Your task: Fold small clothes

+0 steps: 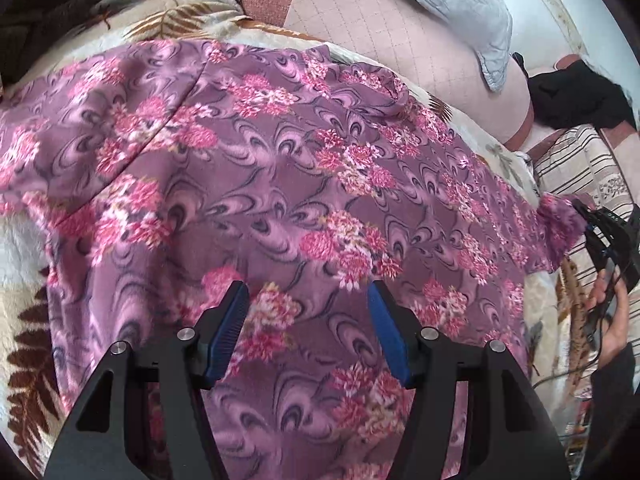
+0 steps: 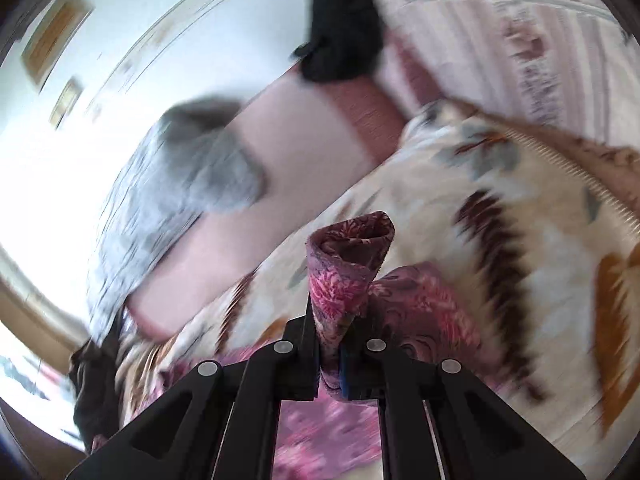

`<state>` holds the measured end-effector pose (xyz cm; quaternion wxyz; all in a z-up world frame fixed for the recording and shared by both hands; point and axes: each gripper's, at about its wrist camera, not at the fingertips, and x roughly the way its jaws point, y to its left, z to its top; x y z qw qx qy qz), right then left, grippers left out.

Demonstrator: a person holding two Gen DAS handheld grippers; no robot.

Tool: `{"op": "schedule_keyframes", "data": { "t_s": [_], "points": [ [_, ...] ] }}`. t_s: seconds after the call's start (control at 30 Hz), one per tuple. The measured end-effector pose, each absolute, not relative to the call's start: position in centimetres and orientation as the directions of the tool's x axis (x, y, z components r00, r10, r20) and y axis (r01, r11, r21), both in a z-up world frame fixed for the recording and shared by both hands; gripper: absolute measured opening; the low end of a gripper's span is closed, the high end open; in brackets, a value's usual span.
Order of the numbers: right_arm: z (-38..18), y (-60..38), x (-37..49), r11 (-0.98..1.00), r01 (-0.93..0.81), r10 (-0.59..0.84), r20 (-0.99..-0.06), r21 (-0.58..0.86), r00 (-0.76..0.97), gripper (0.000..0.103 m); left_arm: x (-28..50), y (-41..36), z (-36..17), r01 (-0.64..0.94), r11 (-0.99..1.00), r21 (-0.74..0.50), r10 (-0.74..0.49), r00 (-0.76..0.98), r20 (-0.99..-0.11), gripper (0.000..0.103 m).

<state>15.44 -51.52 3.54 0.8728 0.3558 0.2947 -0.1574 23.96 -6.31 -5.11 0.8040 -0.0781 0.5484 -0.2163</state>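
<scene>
Garment: purple fleece top with pink flower print (image 1: pixel 280 168) is spread flat on the cream leaf-patterned plush blanket (image 1: pixel 24 272), filling the left wrist view from 9 to 3 o'clock.
Left gripper (image 1: pixel 308 300): jaws are held apart above the fabric at 6 o'clock; nothing is gripped.
Right gripper (image 2: pixel 332 344): jaws are clamped on a bunched sleeve end (image 2: pixel 352 256), seen lifted off the blanket at the 3 o'clock edge of the left wrist view.
Progress: no completed fold is visible; the sleeve fold is judged under way.
Remaining: other sleeve and body folds.

Soft daylight, fisheye-bent edges, right wrist view motion-smeared with blown-out glare at left
</scene>
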Motion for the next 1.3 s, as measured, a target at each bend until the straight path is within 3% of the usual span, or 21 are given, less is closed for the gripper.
{"op": "schedule_keyframes", "data": {
  "t_s": [0.67, 0.83, 0.97, 1.03, 1.3],
  "points": [
    [1.4, -19.2, 26.3, 0.83, 0.162, 0.314, -0.687, 0.534, 0.656, 0.007, 24.4, 3.2, -1.2, 0.252, 0.889, -0.382, -0.454, 0.371, -0.81, 0.061],
    [-1.4, -13.3, 27.2, 0.822, 0.118, 0.42, -0.732, 0.558, 0.536, 0.023, 24.3, 3.9, -1.1, 0.253, 0.889, -0.382, -0.454, 0.37, -0.811, 0.061],
    [-1.6, -14.1, 24.8, 0.805, 0.097, 0.456, -0.714, 0.586, 0.532, 0.024, 24.7, 2.7, -1.5, 0.26, 0.879, -0.399, -0.47, 0.337, -0.816, 0.061],
    [-0.9, -17.1, 22.2, 0.765, 0.117, 0.462, -0.666, 0.633, 0.585, 0.032, 25.0, 1.3, -1.9, 0.266, 0.868, -0.418, -0.488, 0.307, -0.817, 0.061],
    [-2.1, -33.0, 12.2, 0.65, 0.426, 0.195, -0.68, 0.629, 0.706, 0.035, 27.1, -6.8, -4.5, 0.244, 0.85, -0.467, -0.514, 0.19, -0.836, 0.061]
  ]
}}
